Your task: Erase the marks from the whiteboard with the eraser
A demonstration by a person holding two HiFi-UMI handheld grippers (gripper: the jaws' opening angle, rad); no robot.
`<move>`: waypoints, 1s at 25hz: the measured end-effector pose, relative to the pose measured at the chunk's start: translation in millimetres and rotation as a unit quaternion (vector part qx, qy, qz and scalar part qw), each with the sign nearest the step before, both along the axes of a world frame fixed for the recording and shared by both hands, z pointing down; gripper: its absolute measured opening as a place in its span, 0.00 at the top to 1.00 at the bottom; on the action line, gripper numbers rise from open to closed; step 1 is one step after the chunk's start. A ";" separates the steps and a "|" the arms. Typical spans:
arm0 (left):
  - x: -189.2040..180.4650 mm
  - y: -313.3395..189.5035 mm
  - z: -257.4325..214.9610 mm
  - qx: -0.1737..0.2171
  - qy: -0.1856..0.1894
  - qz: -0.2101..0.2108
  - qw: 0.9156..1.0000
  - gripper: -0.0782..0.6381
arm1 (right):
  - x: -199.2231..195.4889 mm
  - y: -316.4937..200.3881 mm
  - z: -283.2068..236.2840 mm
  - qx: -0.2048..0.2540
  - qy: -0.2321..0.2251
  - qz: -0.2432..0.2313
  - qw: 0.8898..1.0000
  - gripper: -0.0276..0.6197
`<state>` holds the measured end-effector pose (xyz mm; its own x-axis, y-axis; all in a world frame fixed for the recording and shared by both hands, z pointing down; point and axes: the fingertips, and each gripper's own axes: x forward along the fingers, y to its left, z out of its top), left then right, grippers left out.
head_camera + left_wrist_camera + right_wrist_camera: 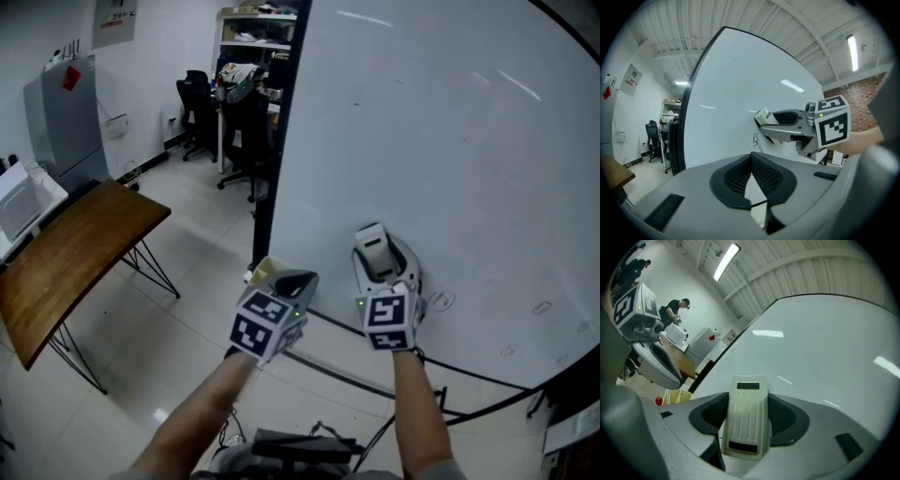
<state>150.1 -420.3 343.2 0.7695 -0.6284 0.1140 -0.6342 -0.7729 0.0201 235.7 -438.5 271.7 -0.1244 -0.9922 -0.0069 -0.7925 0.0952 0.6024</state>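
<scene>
The whiteboard [441, 141] fills the right of the head view, with small black scribbles low on it [441, 300] and further right [542, 307]. My right gripper [384, 281] is shut on the cream eraser [373, 246], whose front end is at the board just left of a scribble. In the right gripper view the eraser [746, 420] sits lengthwise between the jaws of the right gripper [747, 394], pointing at the whiteboard [820, 357]. My left gripper [272, 319] hangs to the left, shut and holding nothing. The left gripper view shows the left gripper [751, 159], the eraser [764, 116] and a scribble [756, 140].
A wooden table [75, 253] on thin black legs stands at the left over the tiled floor. Office chairs [202, 112], shelves and a grey cabinet [66, 122] line the back. A yellow box [267, 272] sits below the left gripper. A person [677, 308] stands far off.
</scene>
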 end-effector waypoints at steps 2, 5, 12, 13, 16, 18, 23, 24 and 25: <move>1.8 0.0 2.2 0.001 -0.006 0.004 1.000 0.90 | 0.4 -0.3 0.5 0.005 0.004 0.004 1.000 0.56; 2.5 -0.1 3.1 -0.002 -0.006 0.009 1.000 0.90 | 1.4 0.1 -0.2 0.003 0.001 0.006 1.000 0.56; -1.7 1.9 7.4 0.022 0.002 0.011 1.000 0.90 | 1.3 -2.3 4.3 0.039 0.026 0.016 0.999 0.56; -2.2 2.1 11.1 0.025 0.003 0.010 1.000 0.90 | -0.9 -3.5 9.5 0.040 0.028 0.017 0.999 0.56; -1.2 3.5 23.2 0.026 0.012 0.010 1.000 0.90 | -4.1 -8.2 31.5 0.033 0.045 0.029 0.998 0.56; 0.4 4.4 30.8 0.024 0.019 0.012 0.999 0.90 | -6.8 -10.2 37.2 0.038 0.072 0.030 0.996 0.56; -1.7 1.6 40.1 0.022 0.033 0.008 0.999 0.90 | -8.7 -12.4 48.5 0.043 0.108 0.031 0.993 0.56; -3.4 0.4 39.9 0.024 0.035 0.007 0.999 0.90 | -11.1 -13.1 52.7 0.040 0.114 0.029 0.992 0.56; -5.0 -0.6 39.4 0.026 0.038 0.006 0.999 0.90 | -14.5 -13.8 57.6 0.036 0.120 0.027 0.992 0.56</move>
<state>145.1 -420.9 382.6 0.7816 -0.6233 0.0227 -0.6237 -0.7811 0.0281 221.2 -452.4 329.3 -0.0776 -0.9955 -0.0548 -0.6278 0.0061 0.7783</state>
